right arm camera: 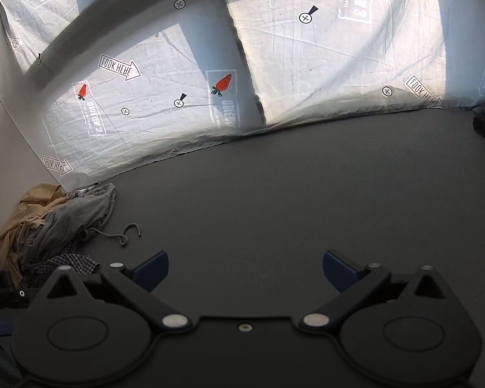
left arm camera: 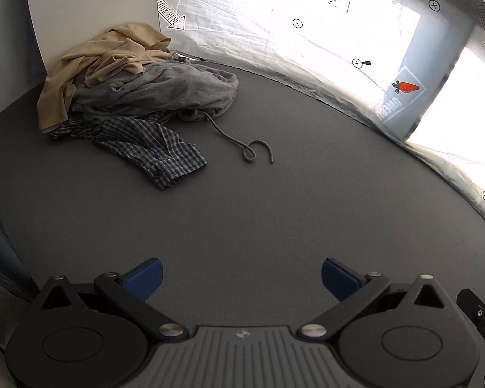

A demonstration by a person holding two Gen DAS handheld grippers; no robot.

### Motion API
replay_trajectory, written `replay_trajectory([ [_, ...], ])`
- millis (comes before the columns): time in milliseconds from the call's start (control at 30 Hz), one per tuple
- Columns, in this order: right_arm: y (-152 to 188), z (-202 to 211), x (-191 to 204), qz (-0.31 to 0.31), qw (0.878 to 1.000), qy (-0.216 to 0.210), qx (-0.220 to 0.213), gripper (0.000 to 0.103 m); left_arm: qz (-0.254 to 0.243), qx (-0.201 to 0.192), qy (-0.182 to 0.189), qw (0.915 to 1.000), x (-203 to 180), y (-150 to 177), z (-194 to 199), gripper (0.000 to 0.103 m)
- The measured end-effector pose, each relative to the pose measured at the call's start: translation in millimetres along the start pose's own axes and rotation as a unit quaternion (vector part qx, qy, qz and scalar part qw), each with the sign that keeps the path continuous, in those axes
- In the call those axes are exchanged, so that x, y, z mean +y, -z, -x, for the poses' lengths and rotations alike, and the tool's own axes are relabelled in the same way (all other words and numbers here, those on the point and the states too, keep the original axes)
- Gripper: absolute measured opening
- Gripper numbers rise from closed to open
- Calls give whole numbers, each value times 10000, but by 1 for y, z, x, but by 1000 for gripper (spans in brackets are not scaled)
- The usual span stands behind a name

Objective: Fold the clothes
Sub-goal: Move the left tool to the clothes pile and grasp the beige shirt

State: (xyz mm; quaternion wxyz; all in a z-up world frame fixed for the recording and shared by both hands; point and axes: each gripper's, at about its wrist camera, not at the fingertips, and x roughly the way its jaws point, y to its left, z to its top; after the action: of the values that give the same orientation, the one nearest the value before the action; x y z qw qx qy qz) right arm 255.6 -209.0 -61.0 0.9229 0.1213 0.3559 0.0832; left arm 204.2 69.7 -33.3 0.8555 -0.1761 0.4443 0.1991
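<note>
Clothes (left arm camera: 139, 97) are heaped at the far left of the grey table (left arm camera: 274, 210): a tan garment (left arm camera: 113, 51) on top, a grey hooded top (left arm camera: 165, 87) beneath, a checked shirt (left arm camera: 152, 148) lowest. The left gripper (left arm camera: 242, 278) and right gripper (right arm camera: 245, 271) are held low over bare table, jaws wide apart, nothing gripped, well short of the heap.

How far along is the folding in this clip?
Nothing looks folded yet. The beige garment, grey hoodie and checked shirt lie crumpled in one pile on the grey table. Left claw and right claw are open, holding nothing. All folding remains.
</note>
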Motion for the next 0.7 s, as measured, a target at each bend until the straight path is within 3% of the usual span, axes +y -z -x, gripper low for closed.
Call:
replay_trajectory([
  [233, -40, -58, 63, 277, 9988, 402, -95, 103, 365, -262, -33, 9990, 54, -84, -54, 103],
  [433, -64, -128, 113, 337, 9959, 824, 140, 103, 491, -434, -465, 9968, 117, -165, -114, 99],
  [533, -68, -169, 140, 335, 9947, 933, 260, 103, 466, -786, -695, 9934, 145, -201, -134, 98],
  [700, -66, -214, 177, 513, 9928, 966, 480, 103, 207, -1302, -1167, 9844, 181, -256, -170, 78],
])
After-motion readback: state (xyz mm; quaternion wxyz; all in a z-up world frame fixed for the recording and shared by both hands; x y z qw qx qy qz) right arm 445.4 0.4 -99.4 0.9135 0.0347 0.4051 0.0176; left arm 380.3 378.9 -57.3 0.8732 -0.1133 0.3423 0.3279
